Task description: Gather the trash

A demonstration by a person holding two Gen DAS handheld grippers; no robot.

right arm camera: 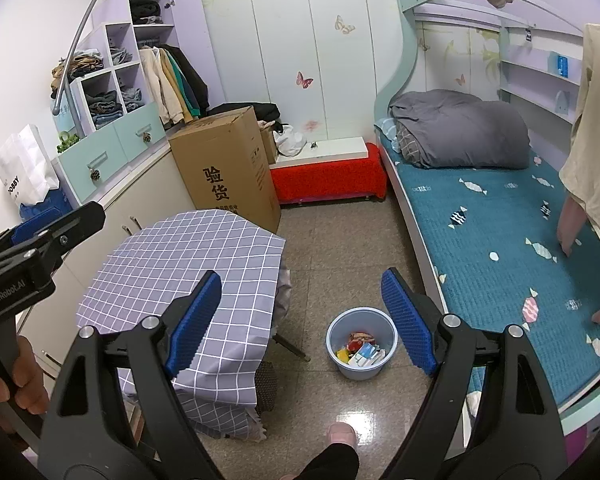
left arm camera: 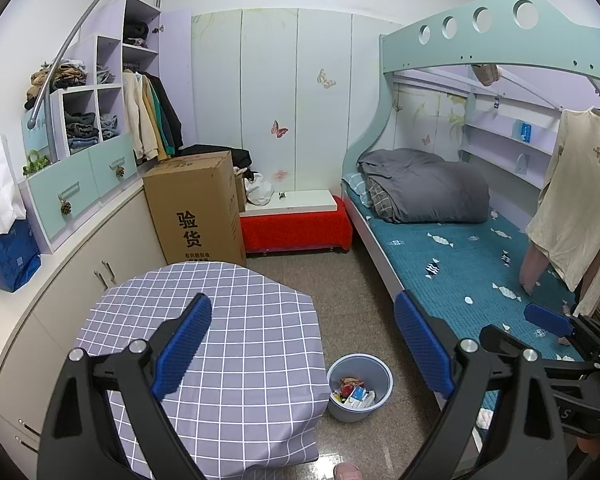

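Observation:
A light blue trash bin [left arm camera: 359, 388] stands on the floor between the table and the bed, with several pieces of colourful trash [left arm camera: 354, 394] inside. It also shows in the right wrist view [right arm camera: 361, 343]. My left gripper [left arm camera: 302, 344] is open and empty, held high above the table edge and the bin. My right gripper [right arm camera: 302, 320] is open and empty, also held above the bin. The right gripper shows at the right edge of the left wrist view [left arm camera: 556, 324]. The left gripper shows at the left edge of the right wrist view [right arm camera: 48, 232].
A table with a grey checked cloth [left arm camera: 220, 320] stands left of the bin. A bunk bed with a teal sheet [left arm camera: 472, 272] runs along the right. A tall cardboard box [left arm camera: 196, 208] and a red bench [left arm camera: 296, 228] stand behind. Cabinets [left arm camera: 80, 264] line the left wall.

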